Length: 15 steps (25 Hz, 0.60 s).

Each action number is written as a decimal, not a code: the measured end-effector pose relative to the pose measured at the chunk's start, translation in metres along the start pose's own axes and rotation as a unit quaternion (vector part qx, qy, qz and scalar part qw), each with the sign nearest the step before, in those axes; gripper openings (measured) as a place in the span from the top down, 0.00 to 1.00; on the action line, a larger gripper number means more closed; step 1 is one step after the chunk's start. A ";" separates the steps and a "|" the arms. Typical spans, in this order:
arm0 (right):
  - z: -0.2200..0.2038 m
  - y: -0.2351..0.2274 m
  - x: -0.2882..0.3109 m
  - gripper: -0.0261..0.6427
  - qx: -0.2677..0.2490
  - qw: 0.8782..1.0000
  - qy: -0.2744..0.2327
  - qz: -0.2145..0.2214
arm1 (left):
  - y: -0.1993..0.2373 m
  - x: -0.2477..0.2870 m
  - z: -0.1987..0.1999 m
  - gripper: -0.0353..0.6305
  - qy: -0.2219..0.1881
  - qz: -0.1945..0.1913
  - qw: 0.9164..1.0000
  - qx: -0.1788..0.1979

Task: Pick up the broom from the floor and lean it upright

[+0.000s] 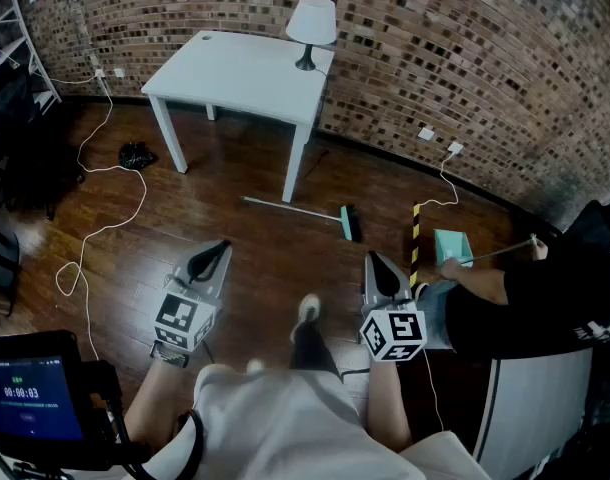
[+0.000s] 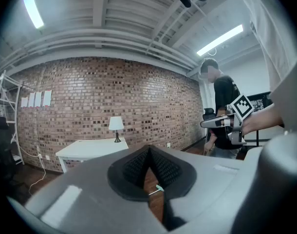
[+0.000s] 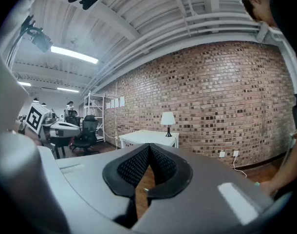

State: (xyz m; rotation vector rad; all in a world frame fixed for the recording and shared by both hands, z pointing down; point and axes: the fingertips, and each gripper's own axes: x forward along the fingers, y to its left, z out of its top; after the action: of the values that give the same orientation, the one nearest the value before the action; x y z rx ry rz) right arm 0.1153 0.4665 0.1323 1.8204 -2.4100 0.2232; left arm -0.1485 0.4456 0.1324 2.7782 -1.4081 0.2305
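Observation:
The broom (image 1: 303, 210) lies flat on the dark wood floor ahead of me, thin grey handle pointing left, teal-and-black head (image 1: 349, 223) at the right. My left gripper (image 1: 218, 252) is held low at the left and my right gripper (image 1: 376, 262) at the right, both short of the broom and apart from it. In each gripper view the ribbed pads meet at the tips, with nothing between them: left gripper (image 2: 149, 150), right gripper (image 3: 149, 146). A sliver of the broom (image 2: 159, 188) shows through the gap below the left pads.
A white table (image 1: 240, 73) with a lamp (image 1: 312, 23) stands against the brick wall behind the broom. At the right a person's hand holds a teal dustpan (image 1: 453, 246) beside a yellow-black striped pole (image 1: 416, 236). A white cable (image 1: 110, 223) loops over the floor at the left.

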 end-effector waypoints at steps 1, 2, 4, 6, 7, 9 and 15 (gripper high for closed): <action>0.001 -0.007 0.009 0.94 -0.001 1.000 -0.001 0.001 | 0.002 0.012 0.000 0.95 0.000 0.000 1.000 0.000; 0.001 -0.015 0.018 0.94 -0.002 1.000 -0.003 0.001 | 0.004 0.024 0.001 0.95 -0.001 -0.001 1.000 0.001; 0.000 -0.030 0.037 0.94 -0.001 1.000 -0.005 0.002 | 0.007 0.048 -0.001 0.95 -0.001 -0.004 1.000 0.004; -0.002 -0.047 0.058 0.94 0.003 1.000 -0.006 0.003 | 0.013 0.073 -0.002 0.95 -0.001 -0.006 1.000 0.006; -0.002 -0.056 0.071 0.94 0.005 1.000 -0.006 0.004 | 0.017 0.087 0.000 0.95 -0.001 -0.007 1.000 0.007; 0.004 -0.076 0.098 0.94 0.007 1.000 -0.007 0.007 | 0.026 0.117 0.007 0.95 -0.003 -0.004 1.000 0.007; 0.033 -0.147 0.182 0.94 -0.007 1.000 0.000 0.024 | 0.050 0.226 0.040 0.95 0.000 0.017 1.000 0.008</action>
State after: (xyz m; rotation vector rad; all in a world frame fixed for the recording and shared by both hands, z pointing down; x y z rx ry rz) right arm 0.2070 0.2491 0.1393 1.7568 -2.4510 0.2096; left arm -0.0523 0.2315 0.1220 2.7684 -1.4624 0.2425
